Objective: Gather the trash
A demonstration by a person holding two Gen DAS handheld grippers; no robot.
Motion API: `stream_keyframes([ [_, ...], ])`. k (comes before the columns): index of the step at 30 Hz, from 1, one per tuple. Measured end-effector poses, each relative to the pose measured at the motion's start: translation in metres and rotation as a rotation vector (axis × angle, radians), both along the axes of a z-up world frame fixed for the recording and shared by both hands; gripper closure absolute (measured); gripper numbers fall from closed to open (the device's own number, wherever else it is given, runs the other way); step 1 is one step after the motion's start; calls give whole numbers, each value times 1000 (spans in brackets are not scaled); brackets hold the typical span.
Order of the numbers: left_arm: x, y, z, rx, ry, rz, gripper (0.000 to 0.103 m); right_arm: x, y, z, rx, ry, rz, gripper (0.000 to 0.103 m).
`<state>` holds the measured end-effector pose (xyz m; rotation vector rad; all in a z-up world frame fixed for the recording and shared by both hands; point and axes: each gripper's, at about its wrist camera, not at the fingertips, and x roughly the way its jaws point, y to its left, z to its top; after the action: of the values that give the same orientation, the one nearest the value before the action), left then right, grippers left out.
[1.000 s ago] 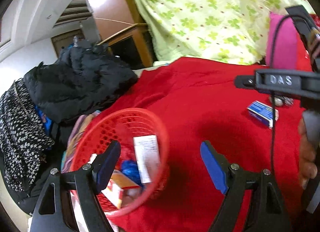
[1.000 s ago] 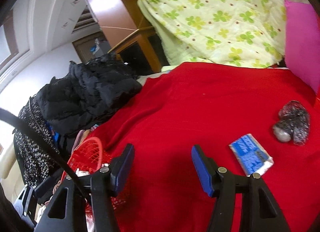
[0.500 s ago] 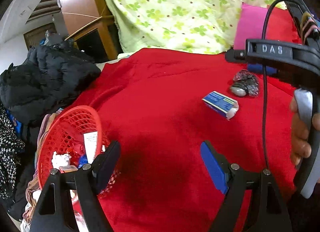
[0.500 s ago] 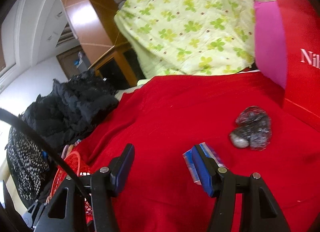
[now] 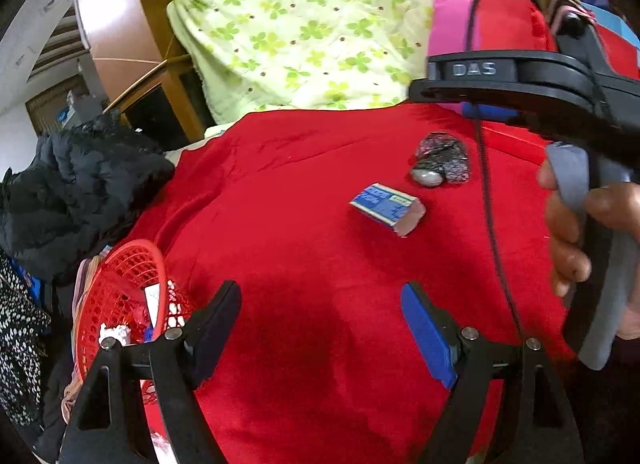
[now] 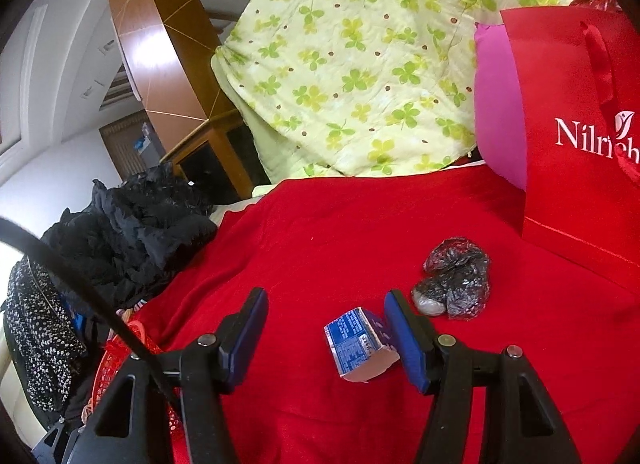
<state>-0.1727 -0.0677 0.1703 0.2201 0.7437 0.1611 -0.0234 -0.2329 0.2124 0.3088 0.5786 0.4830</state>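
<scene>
A small blue carton (image 6: 360,344) (image 5: 387,209) lies on the red blanket (image 5: 312,248). It sits between the fingers of my right gripper (image 6: 326,330), close to the right pad; the jaws are apart and do not press it. A crumpled black wrapper (image 6: 456,284) (image 5: 442,156) lies just beyond the carton. The red mesh basket (image 5: 120,296) (image 6: 120,360) with several pieces of trash stands at the blanket's left edge. My left gripper (image 5: 320,324) hangs open and empty over the blanket, right of the basket. A hand (image 5: 576,232) holds the right gripper's handle.
A red paper bag (image 6: 580,136) and a pink pillow (image 6: 500,112) stand at the back right. A green floral quilt (image 6: 360,64) is piled at the back. Black jackets (image 6: 136,232) lie heaped on the left beside the basket.
Both grippers swung right, away from the basket. The carton, formerly right of my right gripper, now sits between its fingers. The basket slid toward the left edge of both views.
</scene>
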Motion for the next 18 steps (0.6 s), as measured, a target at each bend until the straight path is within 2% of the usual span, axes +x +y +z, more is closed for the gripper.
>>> stream_keyframes([
  [8, 0, -20, 5, 12, 14, -32, 21, 6, -6, 2, -13, -26, -34, 38],
  [12, -2, -31, 10, 26, 15, -49, 21, 7, -3, 0, -60, -45, -45, 38],
  [18, -12, -39, 26, 52, -13, -61, 21, 10, 0, -1, -73, -45, -40, 38],
])
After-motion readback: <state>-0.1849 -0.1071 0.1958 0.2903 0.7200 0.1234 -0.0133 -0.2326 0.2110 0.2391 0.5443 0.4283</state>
